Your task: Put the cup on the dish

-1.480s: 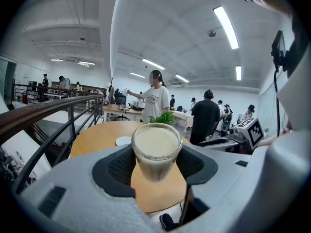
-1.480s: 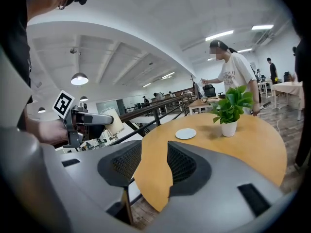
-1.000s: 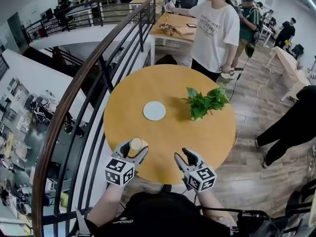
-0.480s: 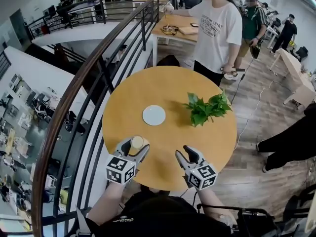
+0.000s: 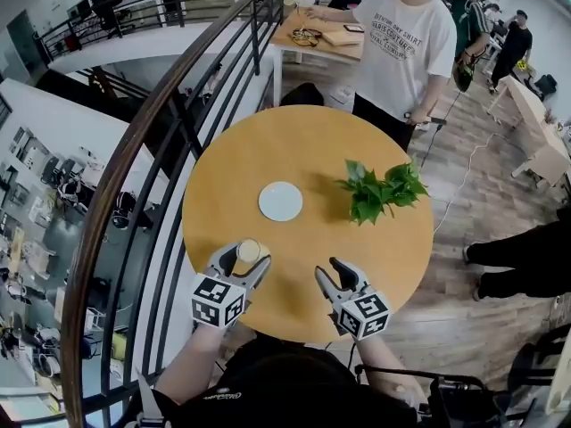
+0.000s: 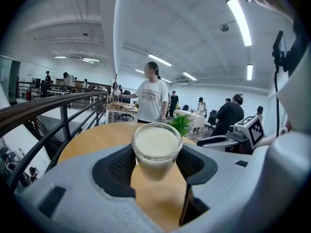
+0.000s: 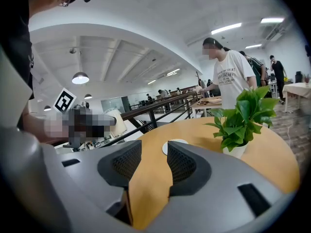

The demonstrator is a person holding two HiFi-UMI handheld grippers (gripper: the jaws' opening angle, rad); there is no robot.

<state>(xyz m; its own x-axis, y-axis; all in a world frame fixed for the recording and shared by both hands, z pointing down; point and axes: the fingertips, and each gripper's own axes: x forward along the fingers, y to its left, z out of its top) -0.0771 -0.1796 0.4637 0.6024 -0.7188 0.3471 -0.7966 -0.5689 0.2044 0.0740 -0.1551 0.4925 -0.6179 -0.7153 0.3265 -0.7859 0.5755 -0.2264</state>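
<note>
A small clear cup (image 5: 248,251) of cream-coloured liquid sits between the jaws of my left gripper (image 5: 246,257), near the front left of the round wooden table (image 5: 384,248). In the left gripper view both pads press the sides of the cup (image 6: 156,149), so the left gripper (image 6: 155,166) is shut on it. The white dish (image 5: 280,201) lies flat near the table's middle, a short way beyond the cup. My right gripper (image 5: 331,275) hovers at the front right, open with nothing in it. In the right gripper view the dish (image 7: 176,143) shows past the right gripper (image 7: 154,161).
A potted green plant (image 5: 382,188) stands right of the dish. A dark metal railing (image 5: 169,114) runs close along the table's left side, with a drop beyond it. A person in a white shirt (image 5: 397,43) stands at the far edge. Other people and desks are farther back.
The left gripper with the cup has crept slightly forward toward the dish. The right gripper has barely moved. The head view has shifted a little.
</note>
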